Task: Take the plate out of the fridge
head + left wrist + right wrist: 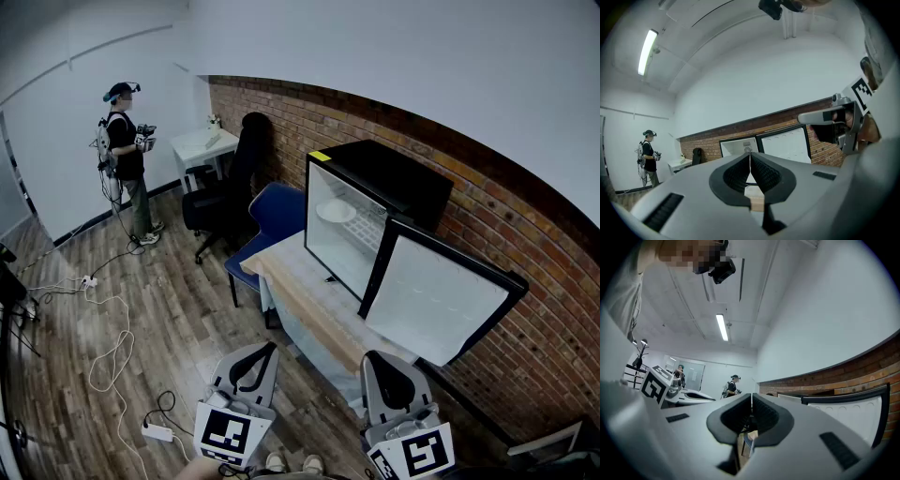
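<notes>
A white plate (336, 211) lies on a wire shelf inside the small black fridge (375, 178). The fridge stands on a cloth-covered table (305, 295), and its door (441, 300) hangs wide open toward me. Both grippers hover low in the head view, well short of the table. My left gripper (266, 352) (750, 155) is shut with nothing in it and points at the fridge. My right gripper (374, 357) (751, 395) is also shut and empty, beside the door (848, 408). The left gripper view shows the fridge (738, 146) far off.
A blue chair (279, 214) and a black office chair (225, 187) stand left of the table. A white desk (202, 145) sits by the brick wall (487, 216). A person (125, 159) stands at the back left. Cables (111, 354) and a power strip (157, 432) lie on the wooden floor.
</notes>
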Motion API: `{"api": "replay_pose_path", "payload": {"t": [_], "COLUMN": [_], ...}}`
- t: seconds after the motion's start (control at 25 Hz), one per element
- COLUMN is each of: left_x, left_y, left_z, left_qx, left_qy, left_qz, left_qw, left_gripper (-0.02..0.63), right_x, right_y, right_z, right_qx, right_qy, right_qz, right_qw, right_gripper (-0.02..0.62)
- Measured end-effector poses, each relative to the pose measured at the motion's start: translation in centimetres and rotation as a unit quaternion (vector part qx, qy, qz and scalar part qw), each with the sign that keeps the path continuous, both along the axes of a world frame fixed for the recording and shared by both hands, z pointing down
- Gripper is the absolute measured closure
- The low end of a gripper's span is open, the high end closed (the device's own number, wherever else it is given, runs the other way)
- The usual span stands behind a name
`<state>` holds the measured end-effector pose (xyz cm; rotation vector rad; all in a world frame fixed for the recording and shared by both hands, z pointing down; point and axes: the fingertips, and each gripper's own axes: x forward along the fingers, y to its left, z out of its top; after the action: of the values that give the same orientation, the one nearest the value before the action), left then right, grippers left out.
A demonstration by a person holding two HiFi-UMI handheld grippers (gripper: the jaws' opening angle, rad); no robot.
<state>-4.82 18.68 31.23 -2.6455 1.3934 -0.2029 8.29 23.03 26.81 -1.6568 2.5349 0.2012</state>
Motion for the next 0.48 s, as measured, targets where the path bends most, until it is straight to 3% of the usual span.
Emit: {"api": "replay_pose_path", "payload": {"t": [0.48], "left_x": [0.33], "left_y": [0.03], "left_z": [0.42], "left_qx": [-0.007], "left_qy": [-0.003], "left_qz": [-0.008], "left_qw": [0.9999], "left_gripper": [0.588], "right_x": [0.32], "right_y": [-0.39], "right_z": [0.77], "right_qx": [-0.013], "right_qy": [0.001], "right_qz": [-0.014], "right_qw": [1.000], "right_gripper": [0.563]}}
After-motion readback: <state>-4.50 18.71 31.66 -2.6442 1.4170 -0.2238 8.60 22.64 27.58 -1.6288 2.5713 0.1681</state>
